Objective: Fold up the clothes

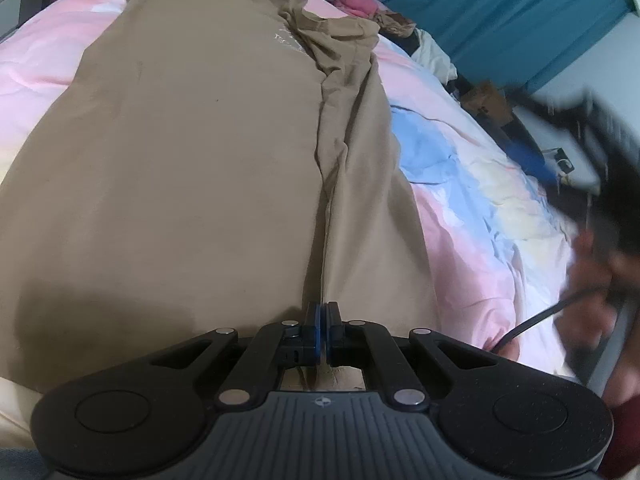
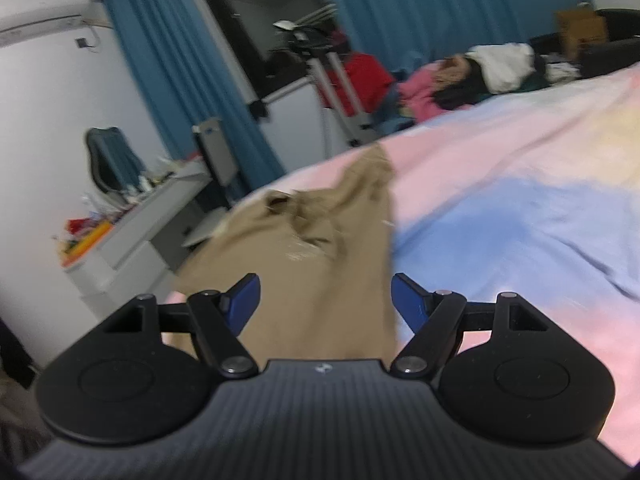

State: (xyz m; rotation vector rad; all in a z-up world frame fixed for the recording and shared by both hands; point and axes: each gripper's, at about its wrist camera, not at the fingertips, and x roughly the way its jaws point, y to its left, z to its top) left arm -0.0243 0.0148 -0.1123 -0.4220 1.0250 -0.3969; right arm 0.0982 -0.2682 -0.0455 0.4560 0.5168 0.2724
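A tan T-shirt lies spread lengthwise on the pastel bedspread, with its right side folded inward along a long crease and a bunched sleeve at the far end. My left gripper is shut on the near hem, right where the crease ends. In the right wrist view the same tan T-shirt runs away from me, and my right gripper hovers over its near part, open with nothing between the blue pads. The left wrist view shows a blurred hand holding that right gripper at the right edge.
A heap of mixed clothes sits at the far end of the bed. Blue curtains hang behind. A white desk with small items and a chair stand left of the bed. A black cable trails over the bedspread.
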